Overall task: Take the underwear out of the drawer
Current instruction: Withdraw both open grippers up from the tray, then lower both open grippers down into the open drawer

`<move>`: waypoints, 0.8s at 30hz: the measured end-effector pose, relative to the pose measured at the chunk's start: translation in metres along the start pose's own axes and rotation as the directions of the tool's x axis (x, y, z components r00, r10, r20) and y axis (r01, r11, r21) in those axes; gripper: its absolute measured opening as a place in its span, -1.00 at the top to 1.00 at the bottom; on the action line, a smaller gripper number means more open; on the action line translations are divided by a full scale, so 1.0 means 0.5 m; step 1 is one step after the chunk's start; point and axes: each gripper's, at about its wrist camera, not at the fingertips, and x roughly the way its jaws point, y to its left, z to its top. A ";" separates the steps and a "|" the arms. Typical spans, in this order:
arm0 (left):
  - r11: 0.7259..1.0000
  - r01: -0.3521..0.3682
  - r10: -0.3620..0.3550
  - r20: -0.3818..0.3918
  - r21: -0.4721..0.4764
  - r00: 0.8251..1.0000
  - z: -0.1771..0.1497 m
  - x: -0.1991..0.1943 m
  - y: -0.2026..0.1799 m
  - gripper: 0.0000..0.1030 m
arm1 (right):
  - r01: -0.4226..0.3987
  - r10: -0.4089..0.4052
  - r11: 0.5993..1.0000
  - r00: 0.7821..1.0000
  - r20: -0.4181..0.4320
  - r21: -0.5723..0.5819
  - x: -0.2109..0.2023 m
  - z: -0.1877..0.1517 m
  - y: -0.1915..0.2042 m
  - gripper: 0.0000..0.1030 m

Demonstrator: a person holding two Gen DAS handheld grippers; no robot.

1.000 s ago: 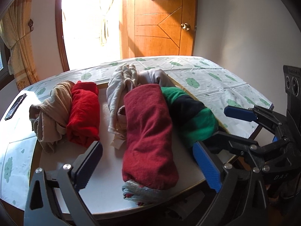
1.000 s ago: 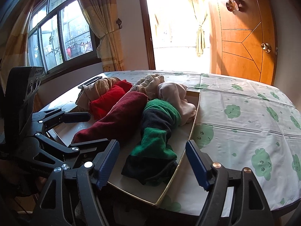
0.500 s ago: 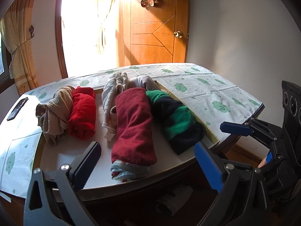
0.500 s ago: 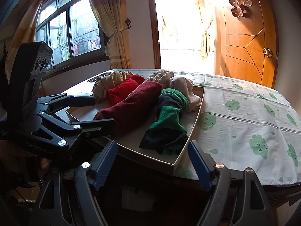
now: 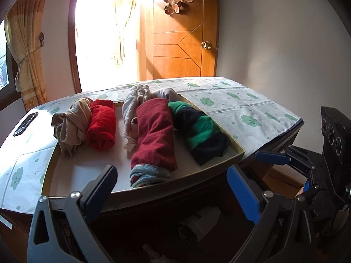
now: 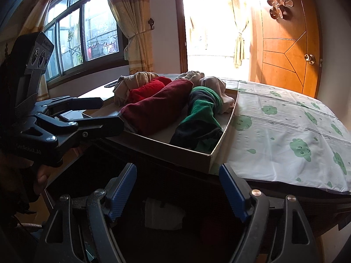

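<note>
Sunlit desk (image 5: 252,109) carried the drawer (image 5: 219,162); your left claw (image 5: 173,188) and right claw (image 6: 177,188) gaped empty short of it, so a hasty grab risked dragging the maroon roll (image 5: 153,135) and its neighbours.

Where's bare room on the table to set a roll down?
Free: cloth right of the tray; tray floor at its near left corner, before the red roll. Crowded: tray's middle and right, rolls touching.
</note>
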 end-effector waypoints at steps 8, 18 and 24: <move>1.000 -0.016 0.016 0.010 -0.006 1.000 -0.026 -0.018 0.003 -0.97 | 0.019 -0.020 1.000 1.000 -0.019 -0.004 0.000 -0.025 -0.004 -0.54; 0.999 -0.034 0.035 0.008 -0.033 0.999 -0.056 -0.033 0.022 -0.97 | 0.044 -0.046 0.998 0.998 -0.047 -0.040 0.005 -0.061 -0.004 -0.54; 0.998 -0.056 0.055 -0.008 -0.036 0.998 -0.086 -0.039 0.031 -0.98 | 0.053 -0.057 0.997 0.997 -0.060 -0.053 0.006 -0.074 -0.005 -0.54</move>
